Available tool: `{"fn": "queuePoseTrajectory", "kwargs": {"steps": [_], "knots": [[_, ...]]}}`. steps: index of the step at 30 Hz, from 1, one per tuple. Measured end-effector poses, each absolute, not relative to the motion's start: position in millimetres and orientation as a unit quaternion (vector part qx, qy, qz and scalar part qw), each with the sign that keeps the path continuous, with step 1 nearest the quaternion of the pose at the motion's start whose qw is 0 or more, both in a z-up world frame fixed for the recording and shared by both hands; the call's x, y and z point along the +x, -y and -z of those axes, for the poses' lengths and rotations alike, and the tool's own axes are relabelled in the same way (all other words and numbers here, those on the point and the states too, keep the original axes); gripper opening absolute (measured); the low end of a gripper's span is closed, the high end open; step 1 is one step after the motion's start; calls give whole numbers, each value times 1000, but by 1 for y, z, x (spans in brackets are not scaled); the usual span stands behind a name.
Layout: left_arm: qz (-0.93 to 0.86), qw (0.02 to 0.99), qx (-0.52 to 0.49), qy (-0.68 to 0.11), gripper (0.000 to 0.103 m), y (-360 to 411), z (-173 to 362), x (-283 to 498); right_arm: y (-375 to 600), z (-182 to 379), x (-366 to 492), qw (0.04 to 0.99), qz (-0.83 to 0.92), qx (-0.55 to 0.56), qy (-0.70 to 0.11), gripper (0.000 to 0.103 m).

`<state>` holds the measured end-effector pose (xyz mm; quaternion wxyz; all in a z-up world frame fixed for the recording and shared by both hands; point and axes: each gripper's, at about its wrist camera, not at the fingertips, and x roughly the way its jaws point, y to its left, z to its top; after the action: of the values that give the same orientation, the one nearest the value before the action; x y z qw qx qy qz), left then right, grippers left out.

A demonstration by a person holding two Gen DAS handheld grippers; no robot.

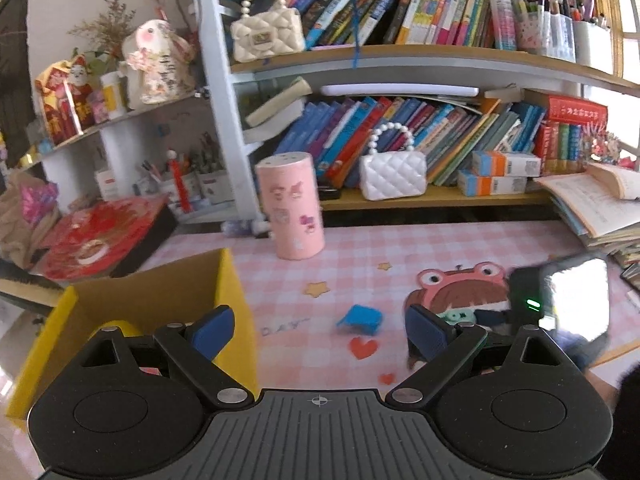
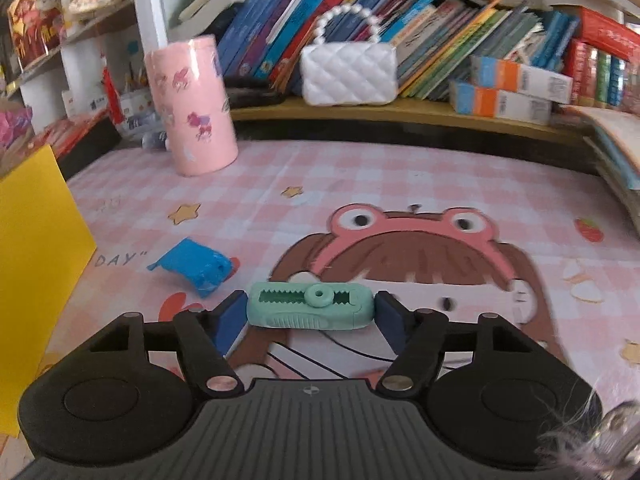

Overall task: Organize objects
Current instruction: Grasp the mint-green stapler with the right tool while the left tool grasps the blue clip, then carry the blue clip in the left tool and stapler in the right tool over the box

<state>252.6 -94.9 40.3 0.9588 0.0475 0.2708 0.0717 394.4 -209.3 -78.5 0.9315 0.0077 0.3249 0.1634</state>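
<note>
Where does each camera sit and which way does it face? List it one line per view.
Left wrist: on the left claw, open and empty, angled down over the yellow box toward the bookshelf.
Right wrist: on the right claw, angled down at the desk, its pads at both ends of the green eraser.
Shared: blue object, pink canister, white purse.

Wide-apart left tongs [image 1: 318, 334] above blue clip [image 1: 360, 319], beside yellow box [image 1: 160, 300].

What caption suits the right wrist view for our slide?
Right gripper closes around a mint-green plastic eraser case on the pink checked desk mat.
</note>
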Motion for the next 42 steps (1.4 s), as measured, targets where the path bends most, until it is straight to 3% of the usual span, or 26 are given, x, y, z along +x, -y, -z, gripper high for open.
{"fn": "queuePoseTrajectory", "kwargs": {"steps": [8,15,21,25,29,42], "knots": [[-32,954,10,-299,91,110,-7,309,268,51,347,931,-177,16,-319,67],[-60,931,20,-359,66,98,45,375,294,29,308,929,-204,7,-309,67],[-35,923,37,-381,63,95,66,406,308,23,297,923,-206,21,-324,67],[-27,916,57,-397,45,98,76,417,313,25,294,922,-191,26,-335,67],[-21,919,49,-392,39,93,72,412,316,23,289,925,-174,29,-337,67],[57,946,-60,-315,38,74,-3,295,279,12,263,931,-162,17,-327,67]]}}
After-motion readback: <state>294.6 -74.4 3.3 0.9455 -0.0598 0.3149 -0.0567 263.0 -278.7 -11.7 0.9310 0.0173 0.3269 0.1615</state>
